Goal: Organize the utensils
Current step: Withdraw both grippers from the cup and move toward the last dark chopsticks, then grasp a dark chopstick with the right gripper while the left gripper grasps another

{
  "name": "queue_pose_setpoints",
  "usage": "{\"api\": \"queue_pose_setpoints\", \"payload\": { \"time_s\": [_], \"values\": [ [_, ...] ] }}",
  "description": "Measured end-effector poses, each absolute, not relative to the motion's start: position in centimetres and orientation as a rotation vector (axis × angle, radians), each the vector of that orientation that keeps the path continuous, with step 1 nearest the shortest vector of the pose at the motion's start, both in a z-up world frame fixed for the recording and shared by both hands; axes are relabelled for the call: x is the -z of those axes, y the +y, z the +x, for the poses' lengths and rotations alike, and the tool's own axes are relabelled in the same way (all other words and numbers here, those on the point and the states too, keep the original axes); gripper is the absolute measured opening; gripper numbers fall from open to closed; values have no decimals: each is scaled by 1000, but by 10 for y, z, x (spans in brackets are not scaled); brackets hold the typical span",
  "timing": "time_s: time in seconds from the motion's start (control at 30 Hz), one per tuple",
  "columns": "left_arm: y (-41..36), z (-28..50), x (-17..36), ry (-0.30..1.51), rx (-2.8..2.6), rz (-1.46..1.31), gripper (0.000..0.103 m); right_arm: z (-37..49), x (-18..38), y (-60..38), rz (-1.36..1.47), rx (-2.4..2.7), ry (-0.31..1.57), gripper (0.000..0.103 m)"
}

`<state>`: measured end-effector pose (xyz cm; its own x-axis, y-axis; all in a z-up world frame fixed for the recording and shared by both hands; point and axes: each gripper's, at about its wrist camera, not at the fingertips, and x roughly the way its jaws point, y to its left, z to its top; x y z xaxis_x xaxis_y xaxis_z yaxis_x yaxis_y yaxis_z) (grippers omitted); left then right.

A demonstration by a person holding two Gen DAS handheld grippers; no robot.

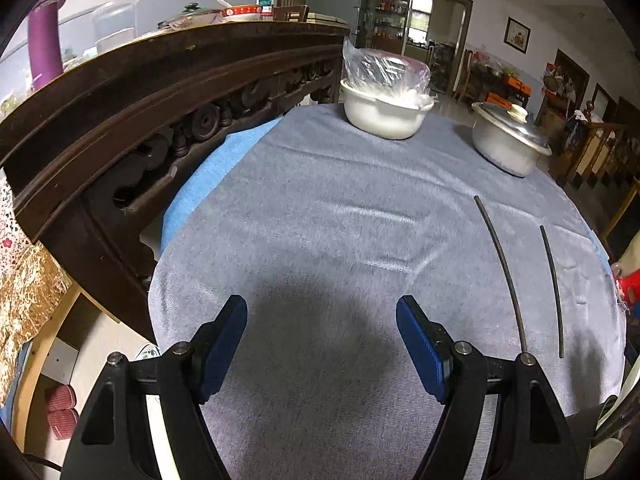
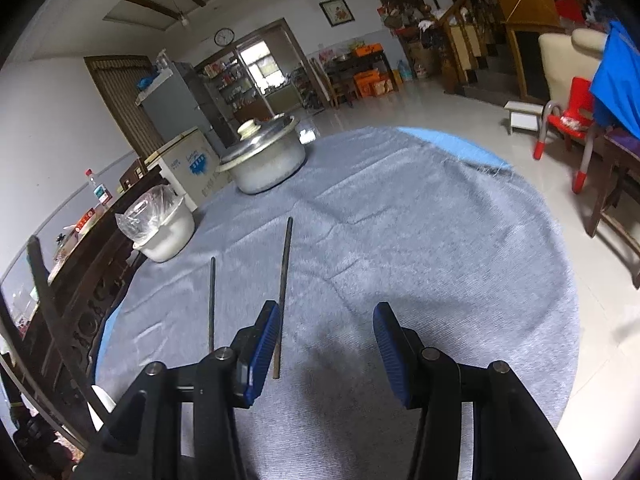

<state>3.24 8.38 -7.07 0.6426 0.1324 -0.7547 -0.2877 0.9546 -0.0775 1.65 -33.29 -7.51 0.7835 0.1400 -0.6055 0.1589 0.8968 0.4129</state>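
Two chopsticks [image 2: 285,292] lay on the table [image 2: 440,240], long axes pointing away. Right claw [image 2: 326,344], open and empty, was nearer, chopsticks toward its left finger; left claw [image 1: 322,344] open and empty.

Cloth [image 1: 340,220]: grey woven fabric, matt, fine ribbed texture, creased. Chopsticks [image 1: 502,268] [image 2: 283,292]: dark, matt, look like wood or plastic, can't tell which. Pot [image 2: 264,160]: dull brushed metal, lid shinier. Bowl [image 1: 384,114]: white, smooth, slightly glossy, with a clear crinkled plastic bag [image 1: 384,70] in it. Sideboard [image 1: 160,100]: dark carved wood, semi-gloss. Gripper pads [image 2: 262,354]: blue ribbed rubber or plastic; arms matt black plastic.
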Motion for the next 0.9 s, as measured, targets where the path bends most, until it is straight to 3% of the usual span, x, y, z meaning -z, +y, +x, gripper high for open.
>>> {"api": "queue_pose_setpoints", "payload": {
  "time_s": [0.37, 0.77, 0.9],
  "values": [
    [70, 67, 58, 849, -169, -109, 77, 80, 81, -324, 464, -97, 837, 51],
    [49, 133, 69, 1006, -6, -104, 77, 192, 91, -306, 378, -187, 1023, 51],
    [42, 171, 70, 1096, 51, -144, 77, 229, 100, -292, 331, -167, 1090, 38]
  ]
}}
